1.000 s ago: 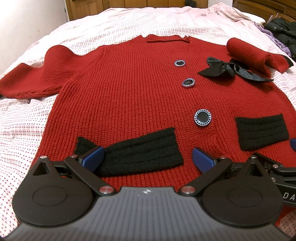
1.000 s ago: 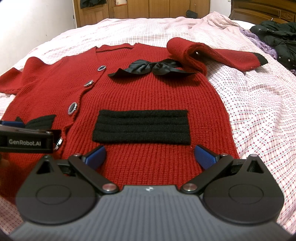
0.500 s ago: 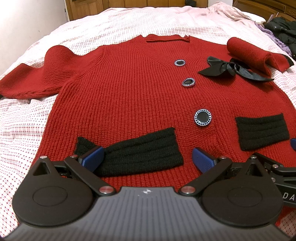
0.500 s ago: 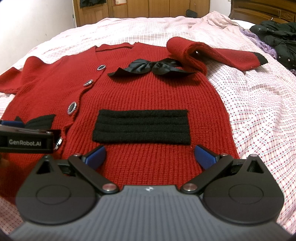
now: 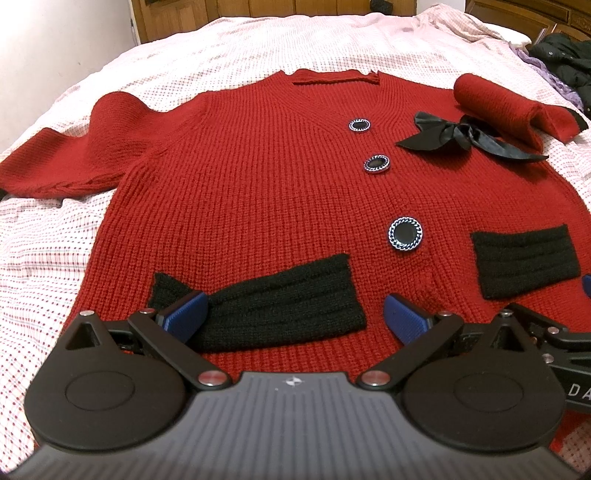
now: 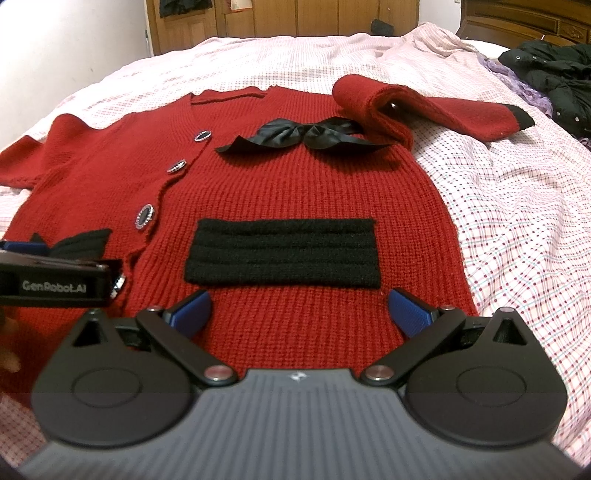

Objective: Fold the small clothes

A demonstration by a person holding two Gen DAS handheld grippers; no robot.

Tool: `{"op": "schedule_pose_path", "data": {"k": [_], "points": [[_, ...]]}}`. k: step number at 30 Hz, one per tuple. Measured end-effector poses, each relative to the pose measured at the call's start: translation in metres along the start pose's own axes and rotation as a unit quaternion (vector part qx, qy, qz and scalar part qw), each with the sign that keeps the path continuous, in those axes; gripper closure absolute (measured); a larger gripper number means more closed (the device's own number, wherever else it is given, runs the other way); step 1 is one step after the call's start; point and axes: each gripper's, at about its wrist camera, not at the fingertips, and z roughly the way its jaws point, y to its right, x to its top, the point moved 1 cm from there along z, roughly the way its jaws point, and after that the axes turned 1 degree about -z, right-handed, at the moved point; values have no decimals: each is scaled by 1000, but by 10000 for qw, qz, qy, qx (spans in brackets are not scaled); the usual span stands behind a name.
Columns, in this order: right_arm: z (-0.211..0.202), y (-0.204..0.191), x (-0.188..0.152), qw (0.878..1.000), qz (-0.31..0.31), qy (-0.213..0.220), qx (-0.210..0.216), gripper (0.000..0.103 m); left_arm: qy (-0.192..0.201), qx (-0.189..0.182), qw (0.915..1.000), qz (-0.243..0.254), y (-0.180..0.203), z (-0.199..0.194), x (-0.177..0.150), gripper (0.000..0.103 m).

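Note:
A red knit cardigan (image 5: 258, 177) lies flat, front up, on the bed, with black pocket bands, several round buttons and a black satin bow (image 5: 461, 138). Its left sleeve (image 5: 55, 162) lies spread out; its right sleeve (image 6: 424, 103) is bent over near the shoulder. My left gripper (image 5: 293, 312) is open and empty, low over the hem at the left pocket band (image 5: 273, 306). My right gripper (image 6: 297, 308) is open and empty, low over the hem just below the right pocket band (image 6: 282, 253). The left gripper's body (image 6: 55, 282) shows at the right wrist view's left edge.
The bed carries a pink-white checked sheet (image 6: 517, 206). Dark jackets and a purple cloth (image 6: 554, 74) lie at the far right. A wooden wardrobe (image 6: 280, 16) stands behind the bed, a white wall (image 5: 55, 48) to the left.
Both views have shifted very slightly; the grippers stay open at the hem and the cardigan has not moved.

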Motion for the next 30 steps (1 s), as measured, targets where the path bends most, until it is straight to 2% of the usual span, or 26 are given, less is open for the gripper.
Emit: {"op": "schedule_pose_path", "data": {"k": [16,23,30], "points": [[-3,1,1,10000,1,31,53,0,-45,90,9999,78,1,0,4,0],[-16,11,14,9993,-9,-75,374,0,-33,-54,10000,28,0,-11,13,0],[-37,37,37,9978,116,284,591,0,246,-102,9996,-117,-3,-33,33,0]]}}
